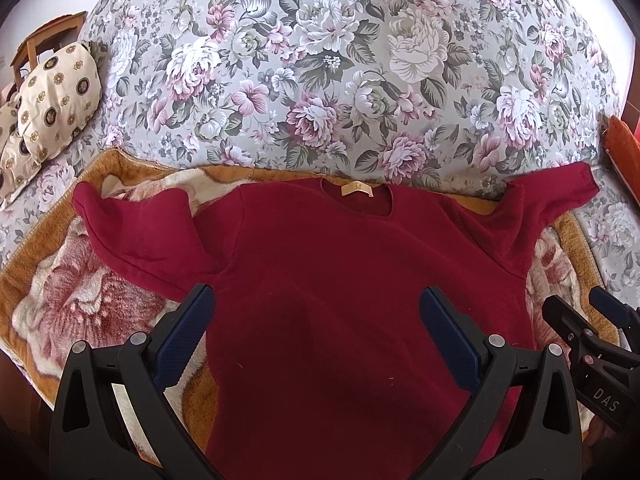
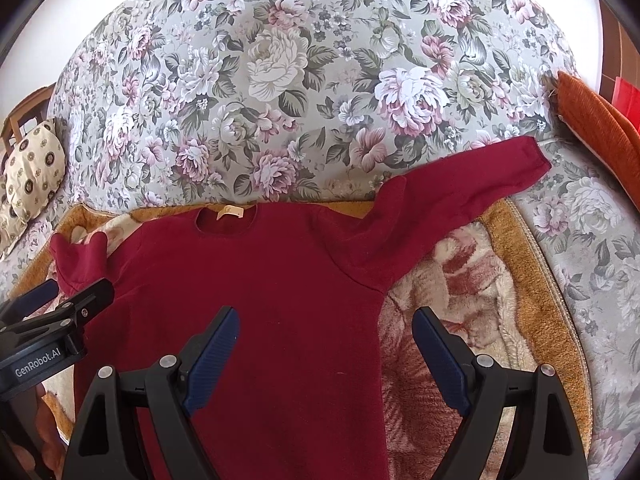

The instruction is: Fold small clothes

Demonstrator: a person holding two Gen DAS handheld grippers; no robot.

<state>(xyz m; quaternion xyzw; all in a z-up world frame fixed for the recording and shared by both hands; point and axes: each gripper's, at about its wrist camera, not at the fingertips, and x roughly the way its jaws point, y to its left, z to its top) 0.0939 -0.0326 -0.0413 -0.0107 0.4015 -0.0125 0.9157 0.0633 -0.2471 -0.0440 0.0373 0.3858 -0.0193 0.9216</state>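
- Looking along the left tongs (image 1: 316, 312): both jaws stand wide open and hold nothing. The red shirt (image 1: 340, 280) lies flat on the fuzzy blanket (image 1: 60, 300) just under them, its left sleeve (image 1: 136, 232) ahead and to the left.
- Looking along the right tongs (image 2: 326, 334): wide open too, empty. The shirt's side edge runs between the jaws; its right sleeve (image 2: 460, 184) stretches ahead to the right.
- Folding has not begun, I think. Next, each tongs should pinch a sleeve and bring it in.

sweater (image 1: 340, 280) hem: cut off at bottom edge | neck label (image 1: 357, 189): print unreadable
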